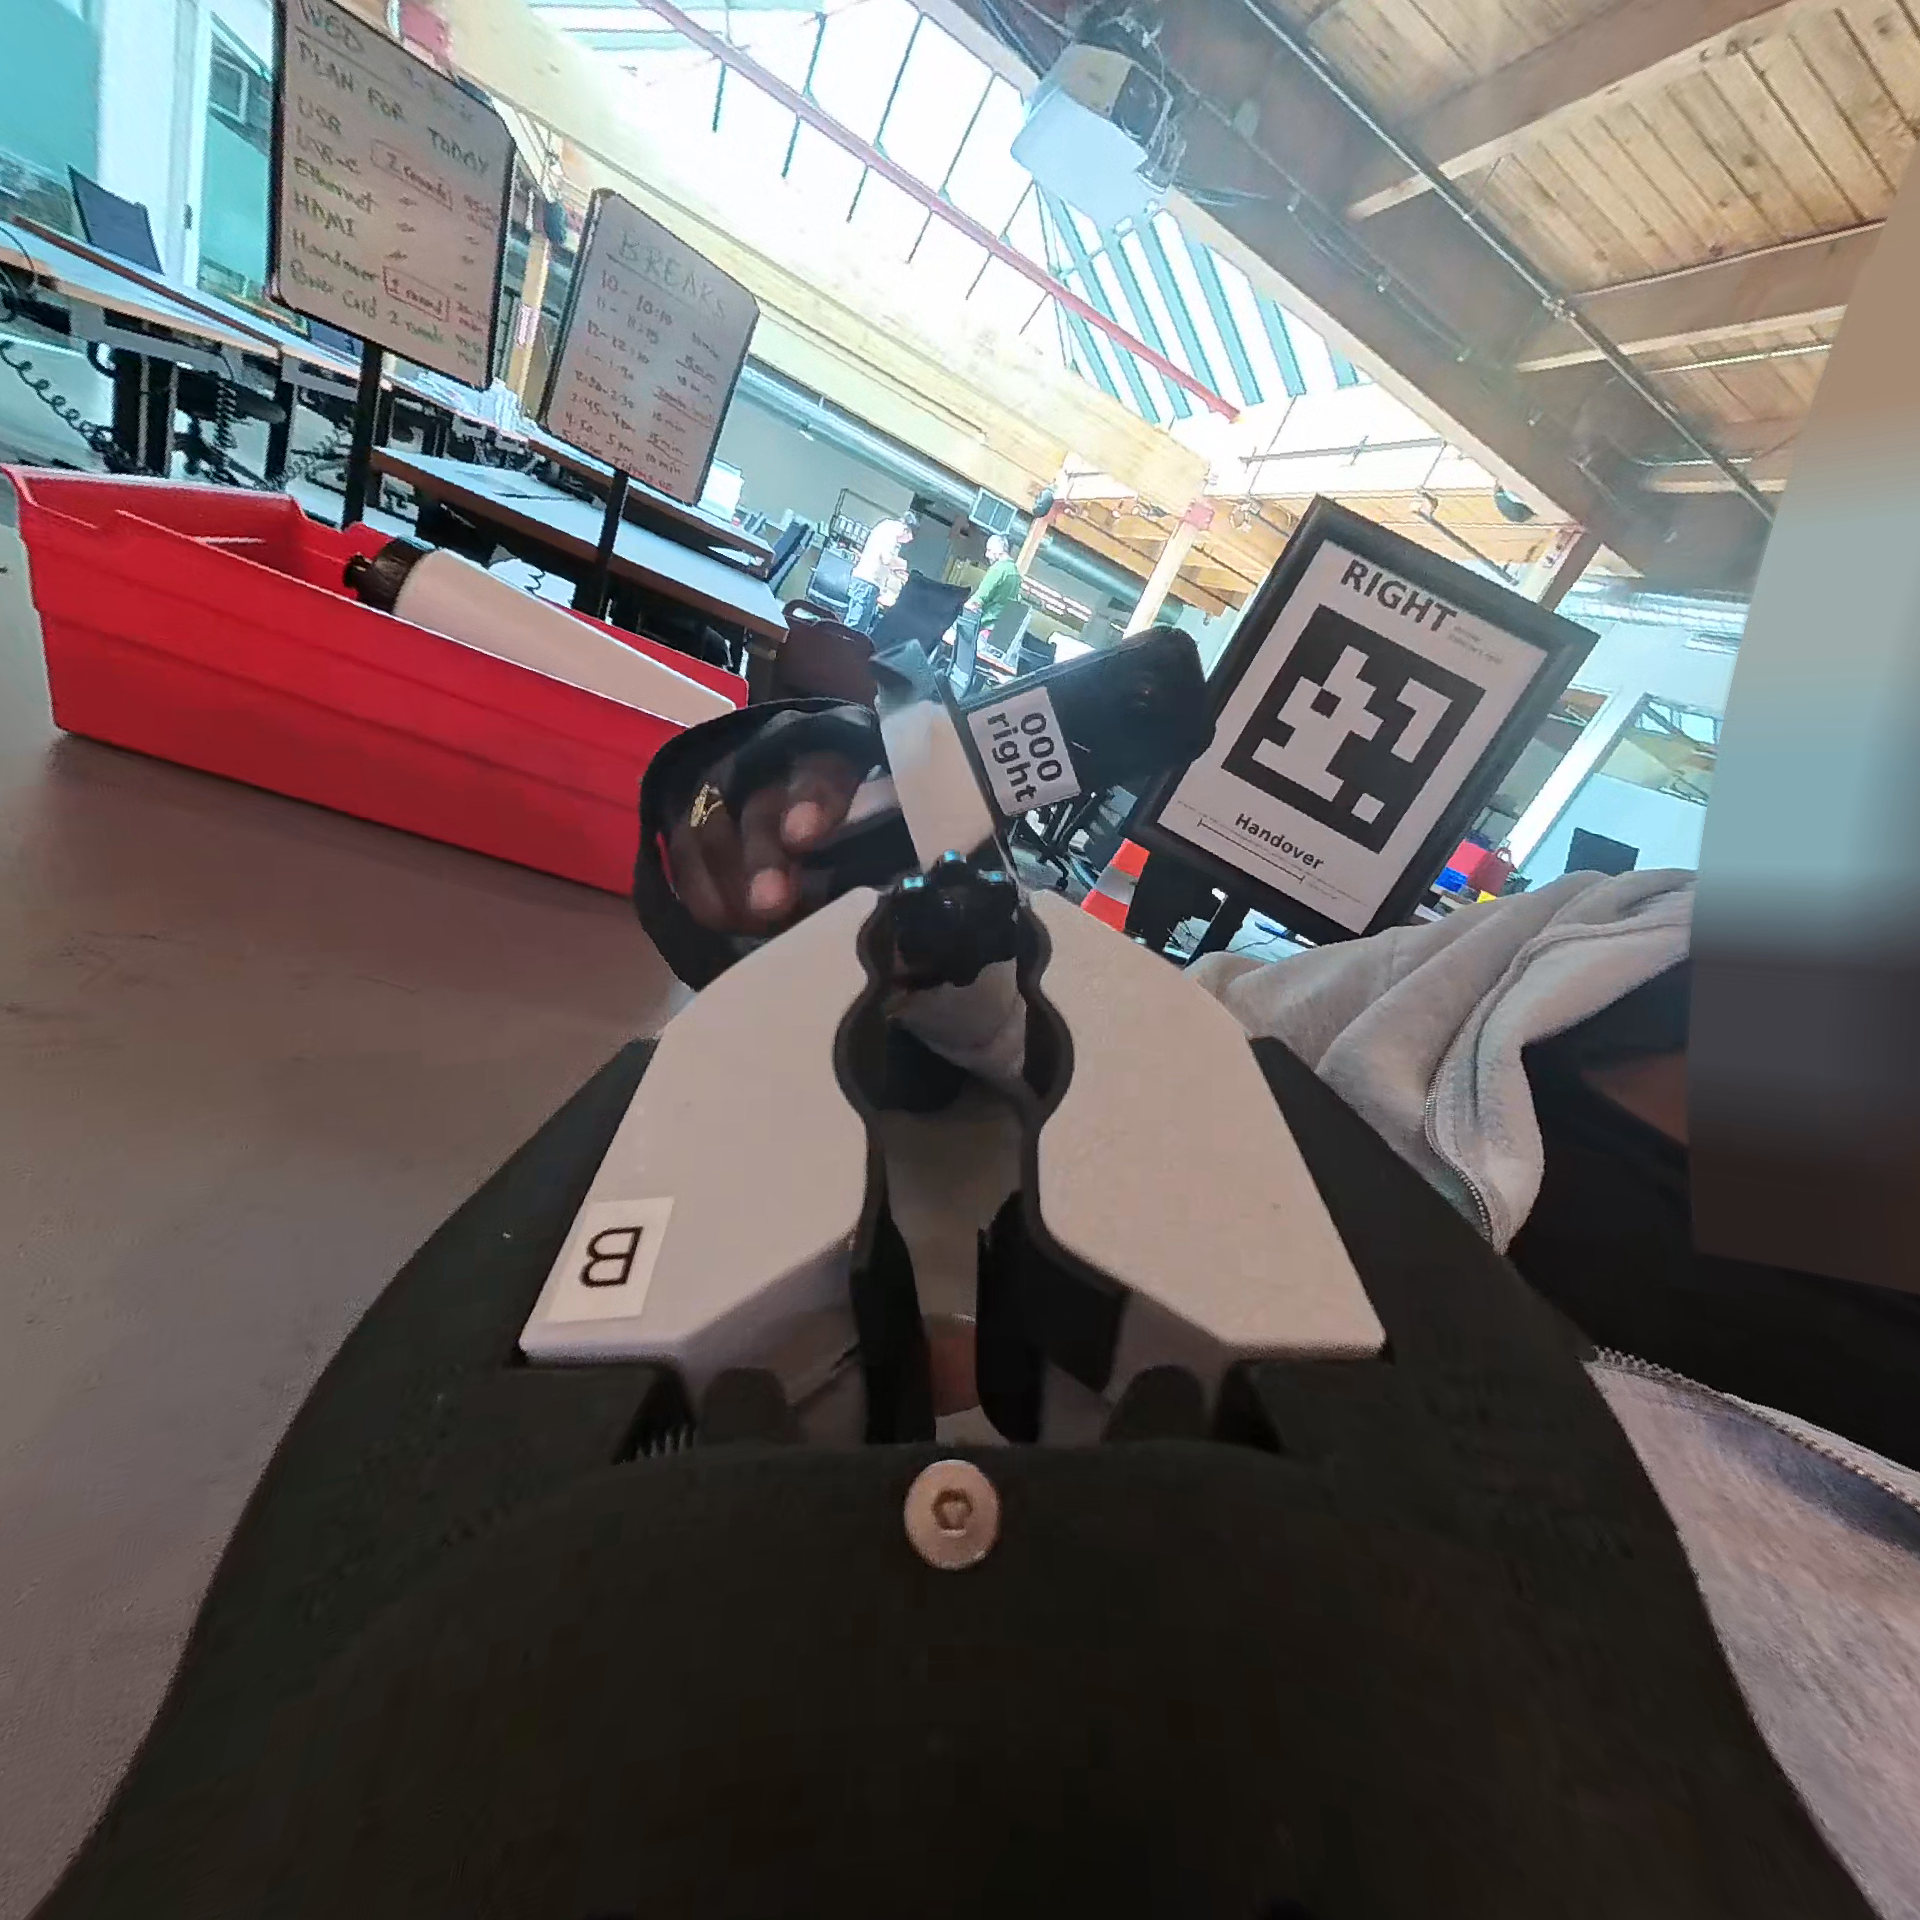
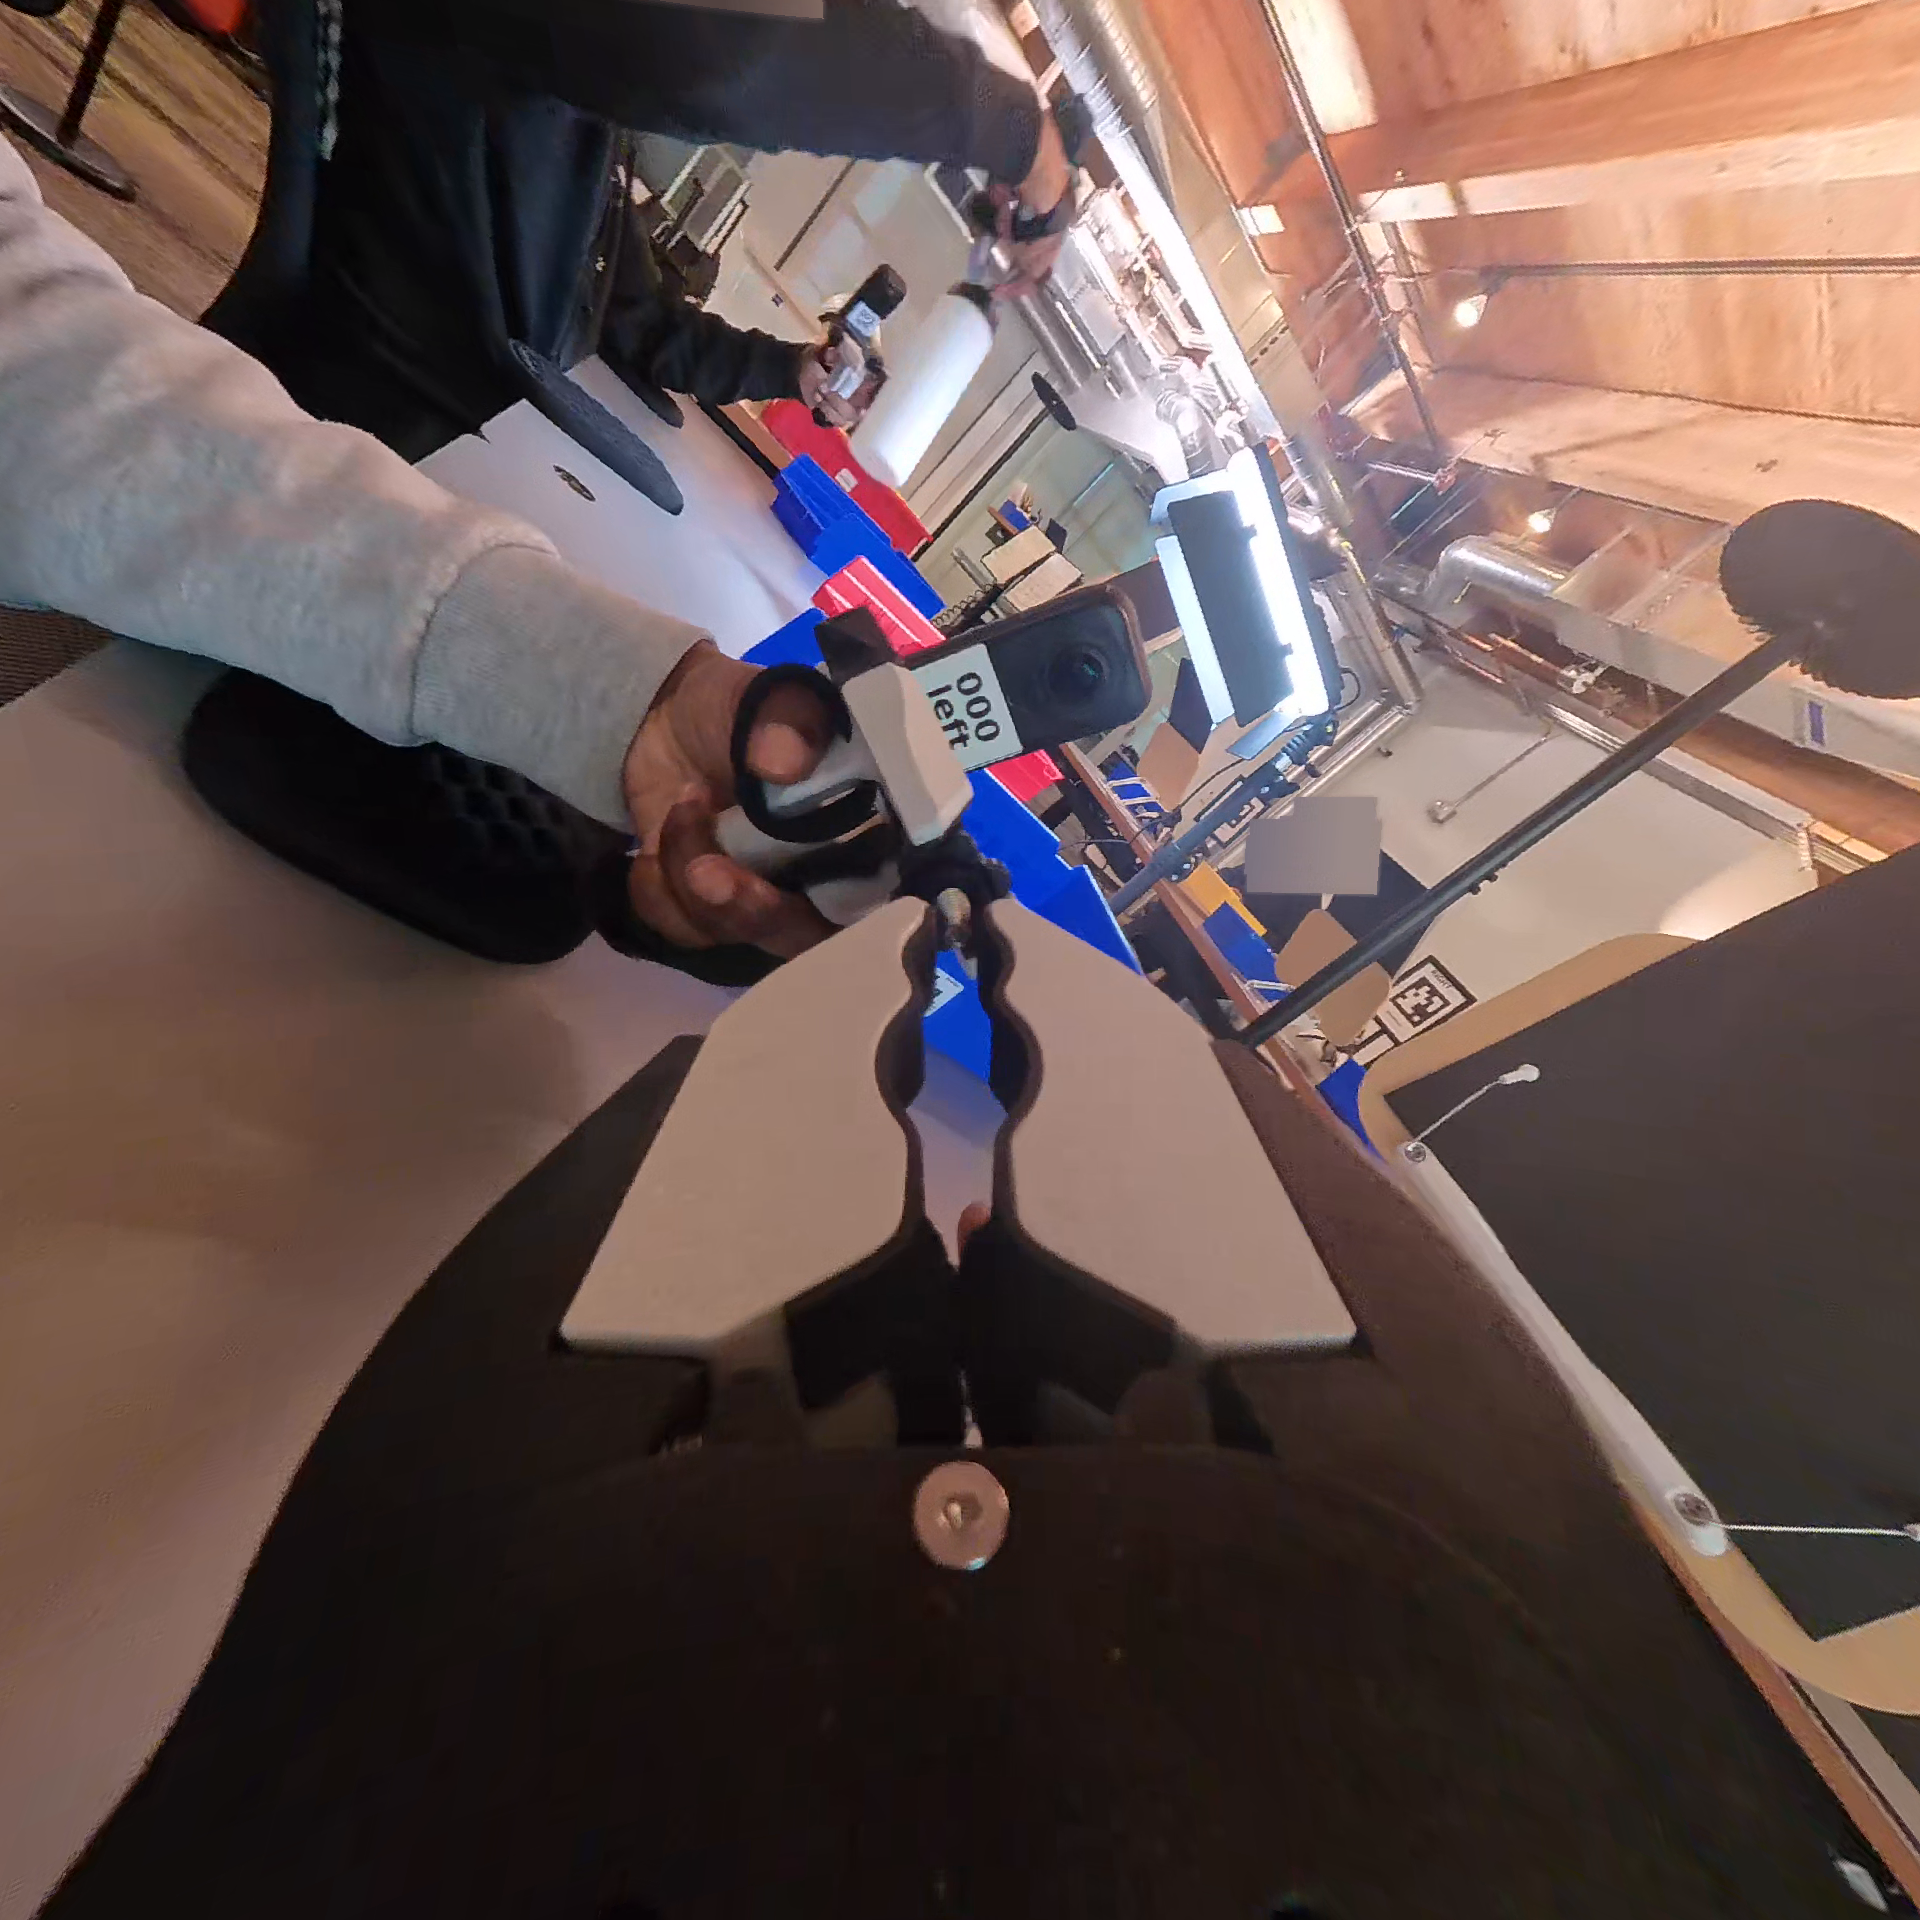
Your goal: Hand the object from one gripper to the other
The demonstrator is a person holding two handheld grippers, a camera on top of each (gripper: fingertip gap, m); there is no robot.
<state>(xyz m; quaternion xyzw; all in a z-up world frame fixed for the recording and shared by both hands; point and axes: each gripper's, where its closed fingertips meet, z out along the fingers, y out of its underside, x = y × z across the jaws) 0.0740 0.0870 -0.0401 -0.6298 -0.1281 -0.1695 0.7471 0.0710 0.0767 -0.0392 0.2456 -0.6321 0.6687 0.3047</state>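
Closest to the lens, the left gripper [image 1: 961,914] had its two grey fingers pulled in tight around a small black knob [image 1: 935,935], pinched right at the tips. The knob was up in the air over the grey table [image 1: 208,1039], not resting on anything.

From the other side, the right gripper [image 2: 954,920] was nearly closed too. Its tips were squeezed onto a short metal stud sticking out of that same knob, so both grippers had hold of it at once, tip to tip. The wavy gap further back between the right fingers had nothing in it.

The right hand [image 1: 748,842] showed just behind the knob in the left wrist view, wrapped around its handle. The left hand [image 2: 717,821] did the same in the right wrist view, with a light grey sleeve [image 2: 312,540] running back over a black pad [image 2: 416,821] lying on the table.

Over toward the table's far left edge sat a red tray [image 1: 312,675] with a white bottle [image 1: 540,623] lying on its side in it, dark cap pointing left. A black-framed sign [image 1: 1361,717] with a blocky black-and-white marker stood at the far right, beyond the grippers. Two whiteboards [image 1: 390,177] on stands stood behind the tray. Blue and red bins [image 2: 1039,873] lined the table's far edge in the right wrist view.
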